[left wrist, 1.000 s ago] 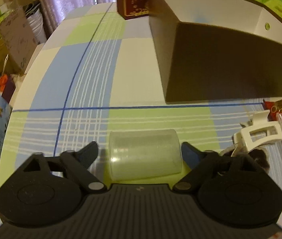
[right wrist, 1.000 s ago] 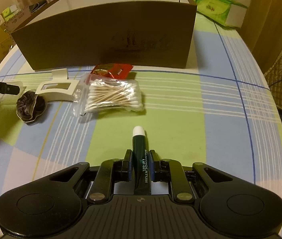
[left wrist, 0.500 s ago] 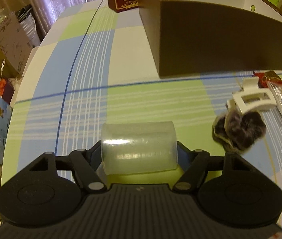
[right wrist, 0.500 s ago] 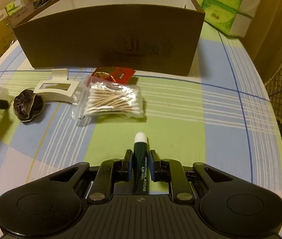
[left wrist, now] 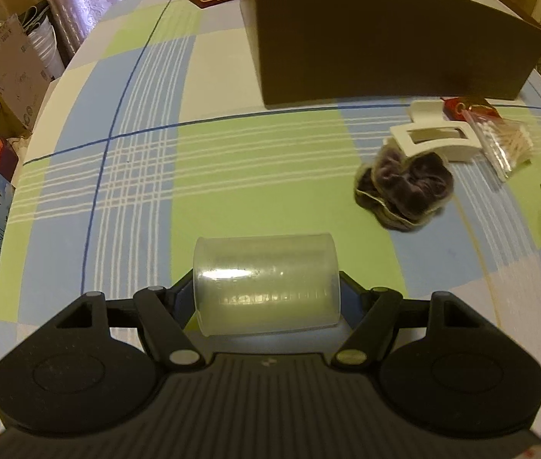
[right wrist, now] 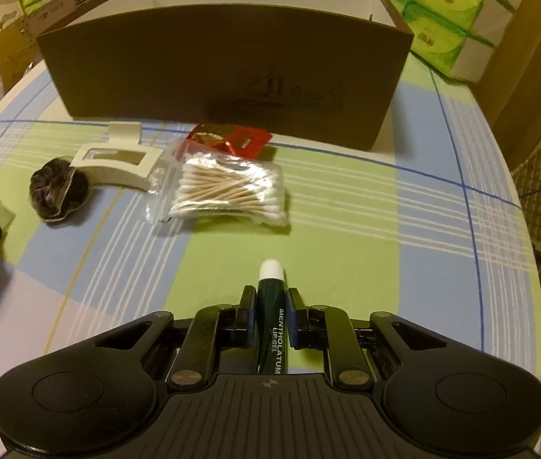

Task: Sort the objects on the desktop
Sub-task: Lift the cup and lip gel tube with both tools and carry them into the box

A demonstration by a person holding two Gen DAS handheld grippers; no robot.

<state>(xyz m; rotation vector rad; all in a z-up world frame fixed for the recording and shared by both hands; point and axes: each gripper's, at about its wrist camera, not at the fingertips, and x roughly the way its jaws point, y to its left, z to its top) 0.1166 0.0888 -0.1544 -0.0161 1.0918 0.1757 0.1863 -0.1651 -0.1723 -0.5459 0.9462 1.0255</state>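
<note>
— Lip gel tube (right wrist: 272, 317) pinched mid-body by the right tool (right wrist: 270, 294), white cap pointing far, low over the near green check of the desk (right wrist: 347, 248). Left side?

— Clear plastic cup (left wrist: 264, 256) lying crosswise in the left tool (left wrist: 266, 281), clamped end to end, near the left part of the desk.

— Handling of the tube?

— Probably light, stiff and smooth-skinned. Liable to slide lengthwise or swivel if squeezed only at the cap. Best held across the dark barrel, as now.

— And the cup?

— Likely thin-walled, springy, easy to crush or pop out. Gentle pressure only, squarely on rim and base.

— Destination?

— Presumably the brown box (right wrist: 224, 69) at the far side, open on top, white inside. Contents hidden behind the front wall.

— Left over on the desk?

— Bag of cotton swabs (right wrist: 228, 191) just in front of the box, red sachet (right wrist: 228, 139) tucked under its far edge, white hair claw (right wrist: 115, 162) to the left, dark scrunchie (right wrist: 58, 193) touching the claw. Soft, crinkly or awkwardly shaped, so worth gripping at the stiffest part.
</note>
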